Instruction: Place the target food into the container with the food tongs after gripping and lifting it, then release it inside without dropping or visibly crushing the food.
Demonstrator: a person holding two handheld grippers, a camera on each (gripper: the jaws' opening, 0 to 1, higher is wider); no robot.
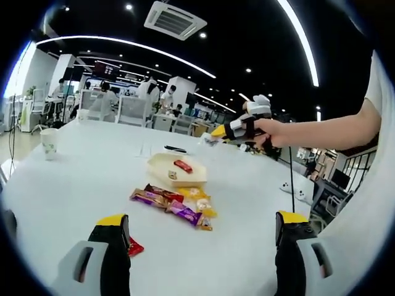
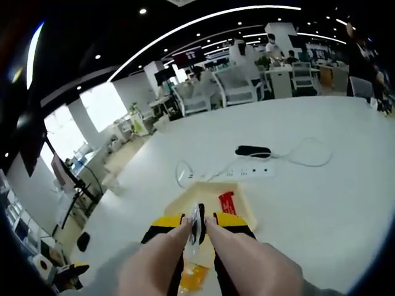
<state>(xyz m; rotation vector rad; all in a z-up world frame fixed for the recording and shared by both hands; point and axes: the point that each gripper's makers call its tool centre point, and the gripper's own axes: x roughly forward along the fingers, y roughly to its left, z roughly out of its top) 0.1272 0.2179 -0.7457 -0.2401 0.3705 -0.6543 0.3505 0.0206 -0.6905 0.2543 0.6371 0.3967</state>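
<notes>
Being squeezed between the jaws of the right gripper [image 2: 200,223] are the food tongs [image 2: 247,259], so that gripper is being kept closed on them. The tongs themselves are being held narrow, tips nearly together, and something small and silvery [image 2: 196,225] is being pinched there. It's probably the target food, but it's too blurry to say what it is.

The bit that matters is that the container [image 2: 203,196] is being approached from its near rim. In the right gripper view the tong tips are being seen right over that rim, with the tray lying ahead and below, and the tongs' long axis is being pointed straight across it. My guess is a short push forward and down is being called for before anything gets let go.

The left gripper [image 1: 202,219] is being held wide open and empty, near the loose snack pile [image 1: 173,206], so the right one is clearly the nearer.

Counts:
- One container, with two pieces lying in it, one of them red [image 1: 182,165].
- Roughly six wrapped snacks in the pile, though overlap is making that loose.
- One stray red wrapper [image 1: 134,248] beside the left jaw.
- One paper cup [image 1: 49,143].
- One power strip [image 2: 247,171].
</notes>
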